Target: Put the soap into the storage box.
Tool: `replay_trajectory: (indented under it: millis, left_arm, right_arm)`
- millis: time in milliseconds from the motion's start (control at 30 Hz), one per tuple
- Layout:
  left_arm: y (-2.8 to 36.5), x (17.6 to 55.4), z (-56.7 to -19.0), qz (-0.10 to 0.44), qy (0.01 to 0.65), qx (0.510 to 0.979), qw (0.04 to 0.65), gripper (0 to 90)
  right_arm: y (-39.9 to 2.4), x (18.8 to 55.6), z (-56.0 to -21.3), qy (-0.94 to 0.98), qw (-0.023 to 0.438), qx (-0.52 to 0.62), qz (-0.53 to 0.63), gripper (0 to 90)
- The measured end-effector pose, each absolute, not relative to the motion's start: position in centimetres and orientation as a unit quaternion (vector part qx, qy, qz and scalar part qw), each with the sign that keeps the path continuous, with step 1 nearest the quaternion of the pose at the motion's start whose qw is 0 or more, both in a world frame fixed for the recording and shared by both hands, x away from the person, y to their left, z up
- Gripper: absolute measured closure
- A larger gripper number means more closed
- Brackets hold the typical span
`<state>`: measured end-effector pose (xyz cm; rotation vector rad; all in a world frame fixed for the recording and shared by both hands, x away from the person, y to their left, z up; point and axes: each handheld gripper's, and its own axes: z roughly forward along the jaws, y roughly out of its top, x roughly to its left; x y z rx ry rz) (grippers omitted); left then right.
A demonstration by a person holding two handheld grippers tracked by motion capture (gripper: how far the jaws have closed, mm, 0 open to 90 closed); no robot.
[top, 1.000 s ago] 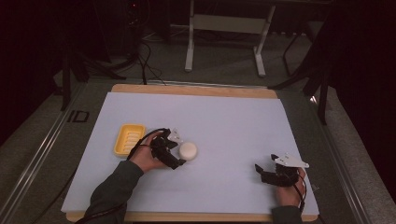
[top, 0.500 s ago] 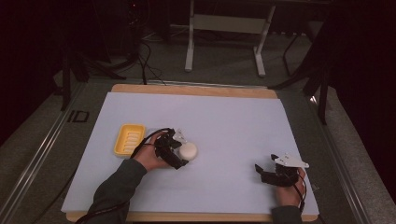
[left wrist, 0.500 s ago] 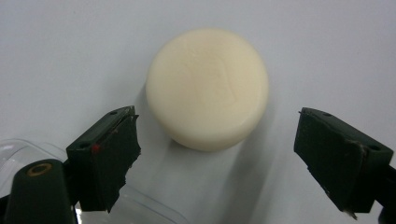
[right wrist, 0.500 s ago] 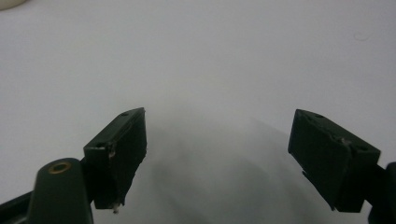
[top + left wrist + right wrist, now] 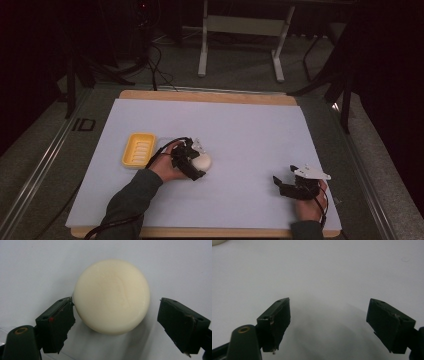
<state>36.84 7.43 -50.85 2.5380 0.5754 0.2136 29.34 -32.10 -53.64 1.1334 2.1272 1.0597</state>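
White paper covers the surface (image 5: 250, 125). On it a round cream soap (image 5: 111, 296) lies between the spread jaws of the left claw (image 5: 192, 162); one jaw touches its edge, the other stands apart. Just beside sits a yellow soap dish (image 5: 138, 149). Well apart, the right claw (image 5: 337, 322) gapes open over bare paper.

- I see a wooden table (image 5: 210, 96) covered by a pale sheet (image 5: 240, 135); bare wood shows at the far and near edges.
- Grey floor (image 5: 240, 60) lies beyond the table.
- A white metal stand (image 5: 240, 25) sits on that floor, its two legs reaching toward the table.
- Black cables (image 5: 155, 55) trail at far left.
- The room behind is dark; the light falls mostly on the table.
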Motion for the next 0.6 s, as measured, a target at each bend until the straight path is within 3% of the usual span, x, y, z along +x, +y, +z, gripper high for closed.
replay_trajectory:
  millis: [600]
  left_arm:
    - [6.63, 37.72, -51.85, 0.076, 0.228, 0.940, 0.244, 15.1]
  right_arm:
    - [-32.07, 29.35, -53.64, 0.783, 0.251, 0.416, 0.388, 19.2]
